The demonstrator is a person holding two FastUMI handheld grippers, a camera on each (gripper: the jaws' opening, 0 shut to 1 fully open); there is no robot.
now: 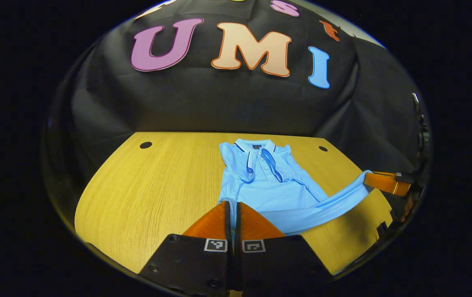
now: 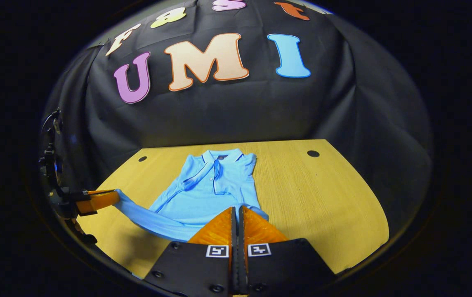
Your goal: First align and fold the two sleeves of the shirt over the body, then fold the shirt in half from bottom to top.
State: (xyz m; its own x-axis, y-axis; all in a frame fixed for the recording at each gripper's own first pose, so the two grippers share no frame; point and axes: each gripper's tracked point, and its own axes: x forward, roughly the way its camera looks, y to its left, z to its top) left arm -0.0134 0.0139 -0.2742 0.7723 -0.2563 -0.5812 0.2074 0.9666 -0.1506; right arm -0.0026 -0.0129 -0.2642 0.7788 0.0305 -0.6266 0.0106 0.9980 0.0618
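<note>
Blue shirt (image 1: 269,185) on desk (image 1: 153,194), sleeves folded in. Left hand-held gripper (image 1: 232,208) and right hand-held gripper (image 2: 237,214) each clenched on near hem corner, hem lifted.

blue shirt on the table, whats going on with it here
A person is folding the blue polo shirt on the wooden table with two handheld grippers. Both sleeves already lie folded over the body. The left gripper and right gripper each have their jaws closed on a bottom hem corner, lifting the hem for the bottom-to-top fold.
</note>
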